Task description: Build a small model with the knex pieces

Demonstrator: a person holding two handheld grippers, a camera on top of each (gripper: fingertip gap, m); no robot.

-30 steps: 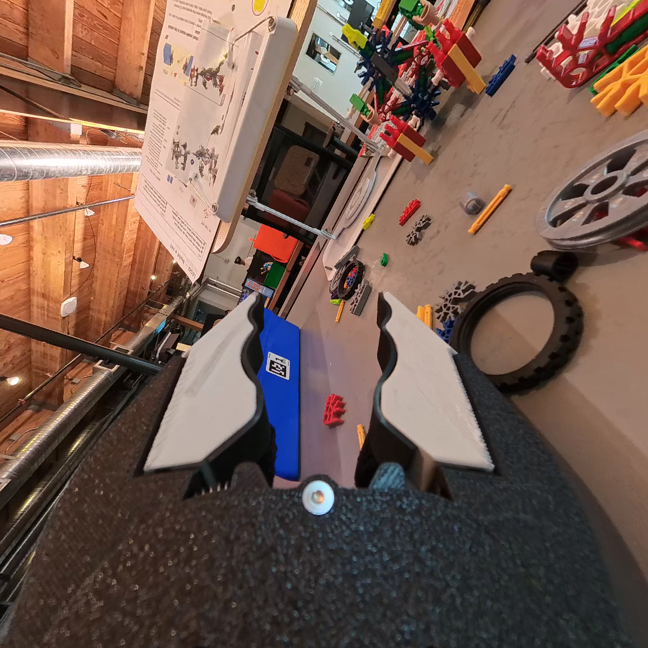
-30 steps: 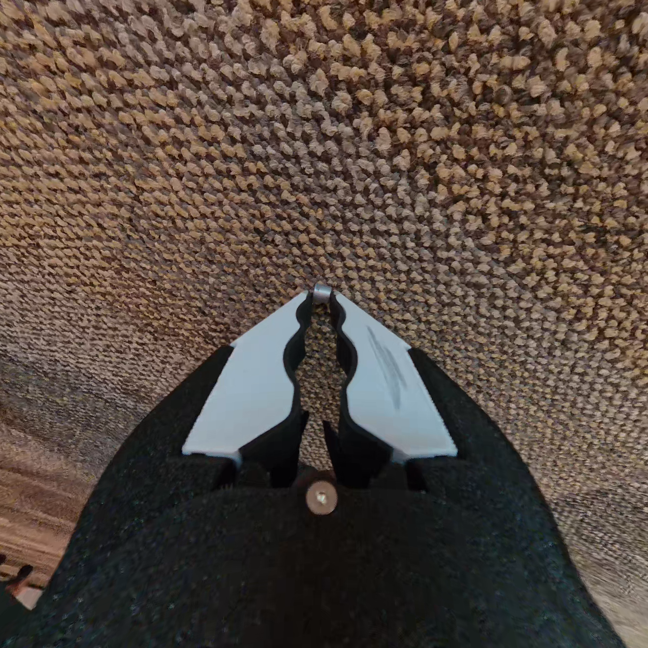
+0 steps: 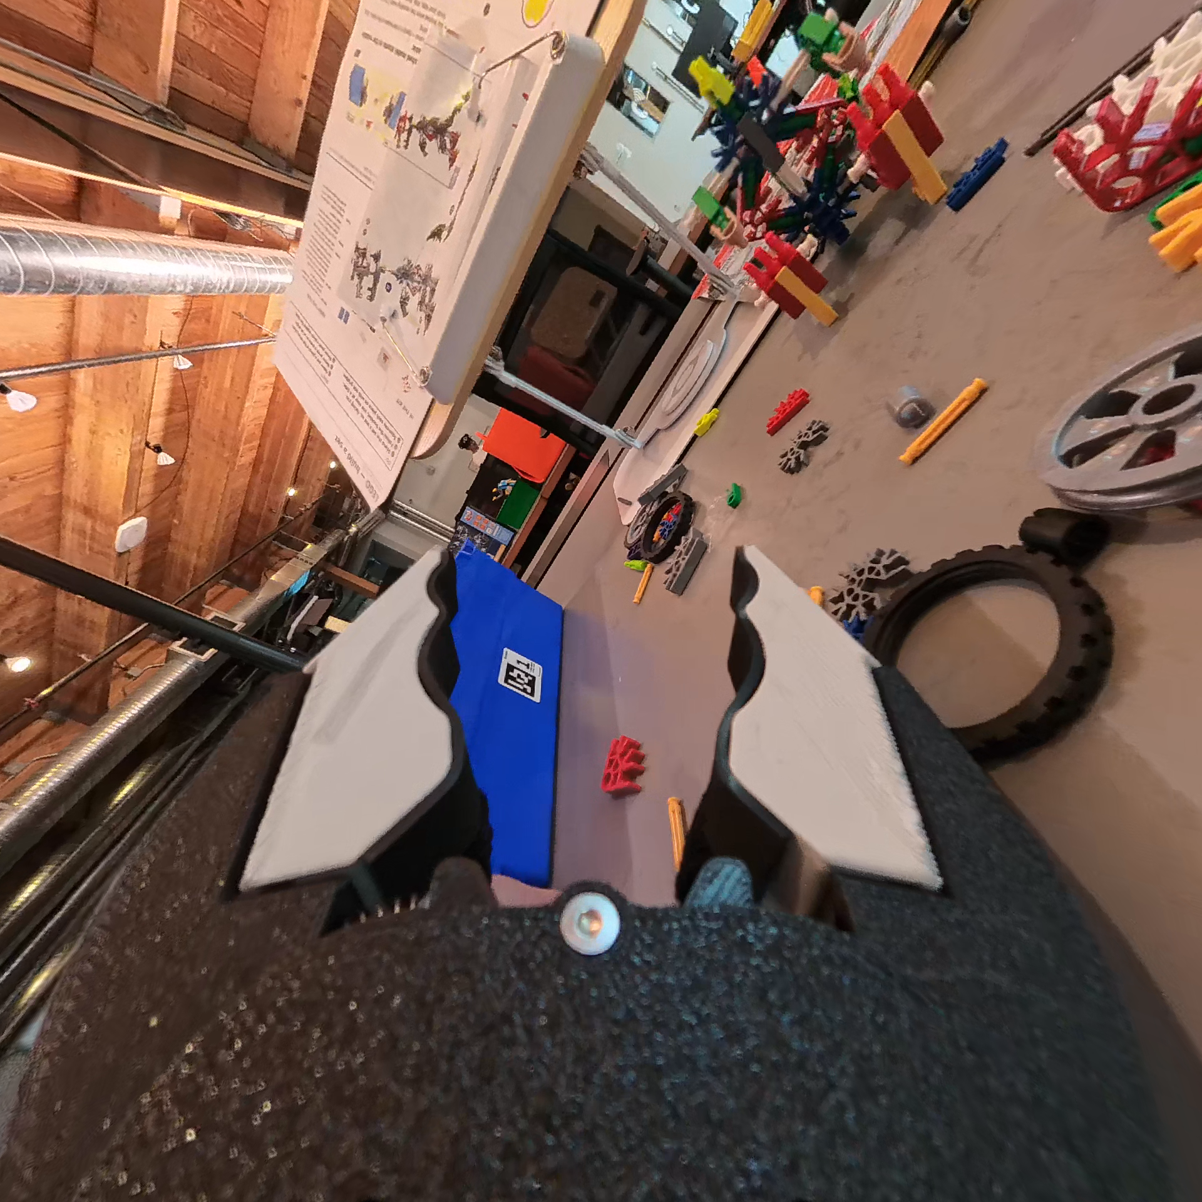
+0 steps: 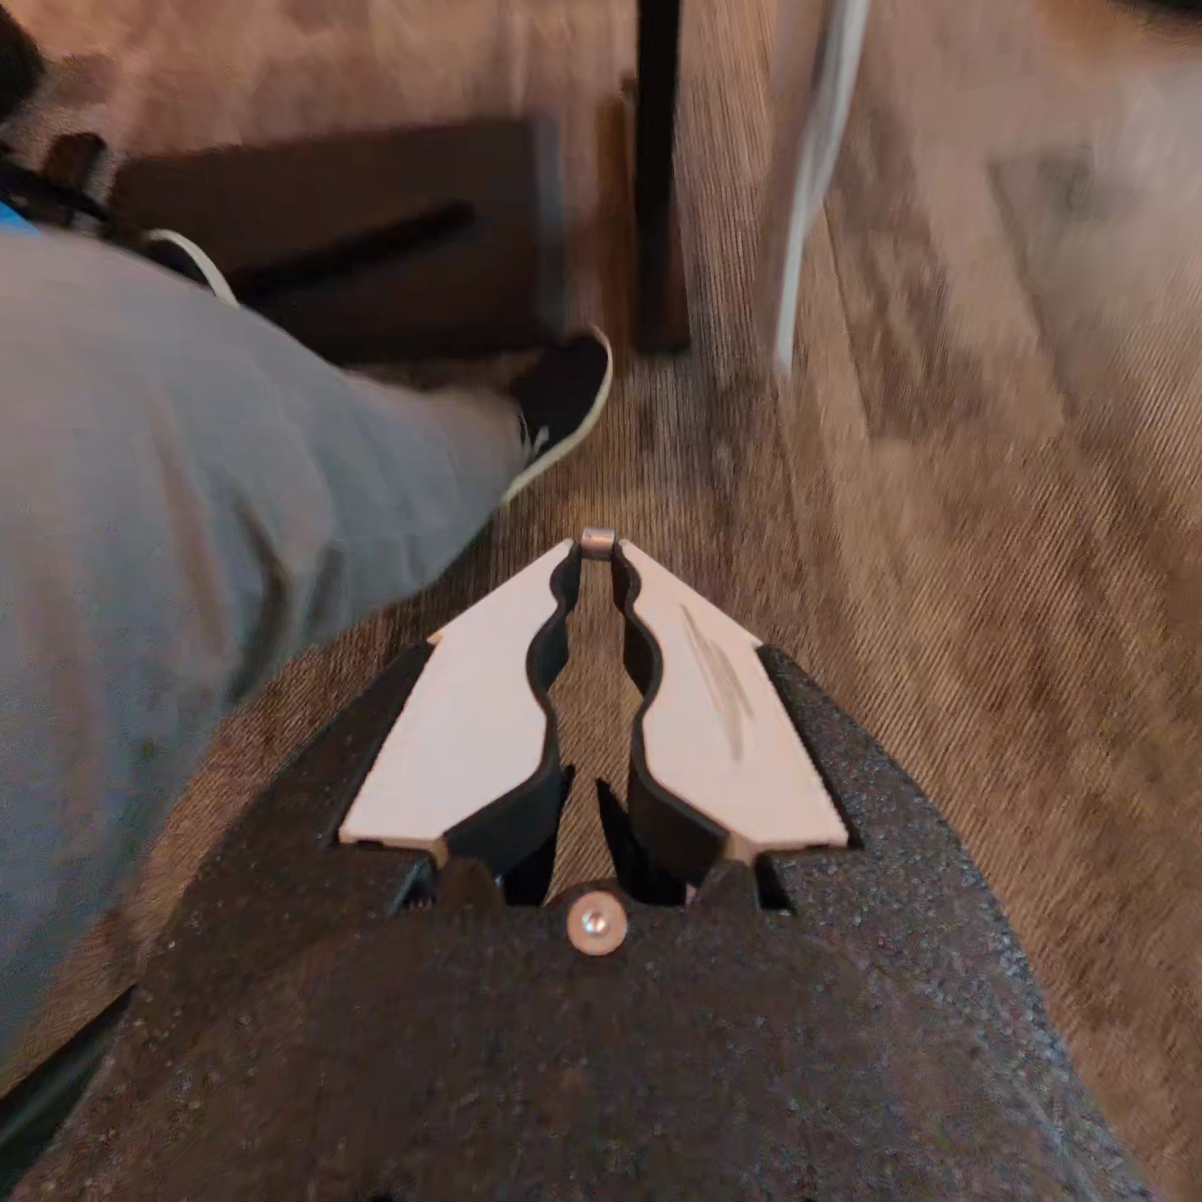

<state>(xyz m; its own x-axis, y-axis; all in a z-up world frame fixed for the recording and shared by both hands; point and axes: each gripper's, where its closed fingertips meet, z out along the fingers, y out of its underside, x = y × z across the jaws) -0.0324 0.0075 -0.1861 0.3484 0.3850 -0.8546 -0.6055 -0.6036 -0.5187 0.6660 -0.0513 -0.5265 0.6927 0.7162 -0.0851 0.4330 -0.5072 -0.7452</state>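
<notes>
My left gripper (image 3: 595, 566) is open and empty, turned on its side low over a grey table (image 3: 975, 325). A small red connector piece (image 3: 622, 765) and a short orange rod (image 3: 676, 839) lie between its fingers. A black rubber tyre (image 3: 988, 650) lies just right of the right finger (image 3: 813, 702). My right gripper (image 4: 598, 543) is shut on a small grey cylindrical piece (image 4: 598, 542) at its fingertips, held above brown carpet (image 4: 910, 585).
A blue box with a marker sticker (image 3: 514, 683), a grey spoked wheel (image 3: 1132, 423), a built toy model (image 3: 800, 162), loose coloured pieces and an instruction board (image 3: 416, 214) are in the left view. A person's grey-trousered leg (image 4: 162, 488), dark shoe (image 4: 559, 397) and black table leg (image 4: 657, 169) are in the right view.
The right gripper, still shut on the grey piece, has lifted away from the carpet and swung; the leg and table leg now show. The left gripper has opened a little wider.
</notes>
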